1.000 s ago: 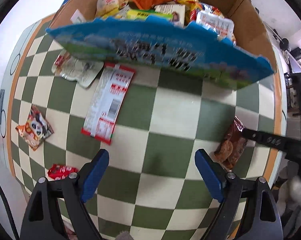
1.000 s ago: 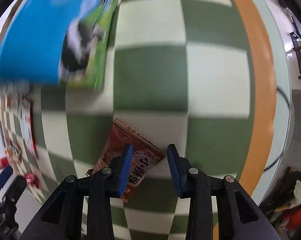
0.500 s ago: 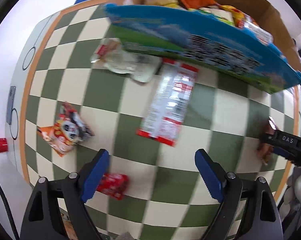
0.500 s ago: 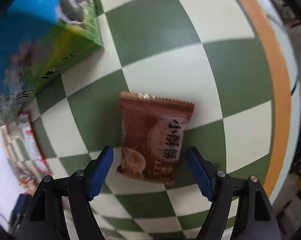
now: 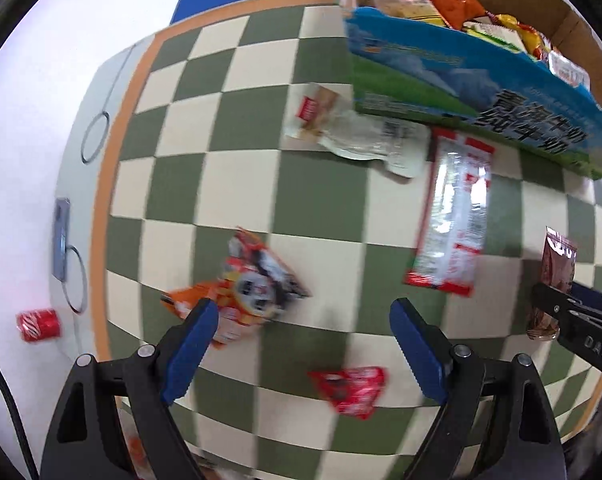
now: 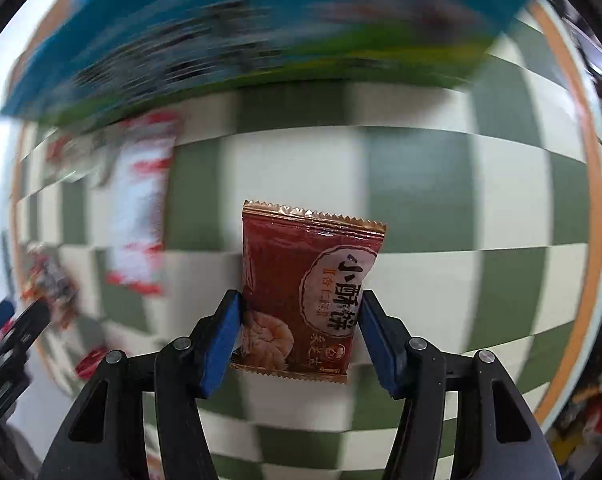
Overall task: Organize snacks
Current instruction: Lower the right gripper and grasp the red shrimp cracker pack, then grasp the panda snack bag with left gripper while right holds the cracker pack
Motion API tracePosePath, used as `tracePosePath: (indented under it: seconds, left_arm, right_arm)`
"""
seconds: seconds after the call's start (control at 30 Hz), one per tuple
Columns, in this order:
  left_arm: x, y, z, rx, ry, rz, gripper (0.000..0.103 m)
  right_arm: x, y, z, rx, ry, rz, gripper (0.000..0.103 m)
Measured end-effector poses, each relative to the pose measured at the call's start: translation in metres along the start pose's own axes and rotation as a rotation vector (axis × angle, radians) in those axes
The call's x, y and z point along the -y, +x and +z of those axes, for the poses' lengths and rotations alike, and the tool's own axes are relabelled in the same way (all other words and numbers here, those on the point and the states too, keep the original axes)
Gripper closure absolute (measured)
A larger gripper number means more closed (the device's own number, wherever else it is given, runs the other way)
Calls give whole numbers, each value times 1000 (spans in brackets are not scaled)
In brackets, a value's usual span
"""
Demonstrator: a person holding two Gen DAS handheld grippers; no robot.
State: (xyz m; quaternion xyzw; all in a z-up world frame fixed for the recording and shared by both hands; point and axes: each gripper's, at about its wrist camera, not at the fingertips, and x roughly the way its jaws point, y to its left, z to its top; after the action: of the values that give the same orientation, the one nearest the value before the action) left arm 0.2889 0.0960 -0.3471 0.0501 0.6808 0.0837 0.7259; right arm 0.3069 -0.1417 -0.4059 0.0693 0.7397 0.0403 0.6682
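Snacks are the business here, and 1 of them, a brown biscuit packet (image 6: 301, 292), sits upright between the blue pads of the right gripper (image 6: 299, 338). Those jaws are closing, and both pads press the packet's side edges, so it is held above the checkered cloth (image 6: 421, 184) rather than lying on it.

Over on the other side, the left gripper (image 5: 303, 346) has its jaws spread wide with nothing between them; it hangs over the cloth, its left pad overlapping an orange panda packet (image 5: 245, 292) in the view, though contact cannot be told. A small red packet (image 5: 351, 386) lies just beside the right pad. Farther out rest a long red-and-white packet (image 5: 455, 216) and a pale pouch (image 5: 353, 132), the pouch partly under the blue-and-green carton (image 5: 461, 80). Several snack bags fill that carton. A red can (image 5: 37, 324) lies beyond the cloth's orange border.
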Motion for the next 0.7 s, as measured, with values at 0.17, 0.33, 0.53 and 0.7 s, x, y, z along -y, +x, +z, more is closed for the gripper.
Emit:
tracePosePath:
  seconds: [0.17,0.33,0.53,0.7]
  left_arm:
    - [-34,2,1,13,105,68,15]
    - [-58,20,-3,-16,250,127,15]
    - [-37,58,-9,-61,466,189,15]
    - [-8,90,-12,-153,597,179,15]
  right_arm:
    - [-55,-6,4,-13,-102,62,41]
    - [-111,-10,6,-28,-176,77,41]
    - [-121,-4,2,-43,-211,86,41]
    - [-133,17,-7,-63,-208,75,41]
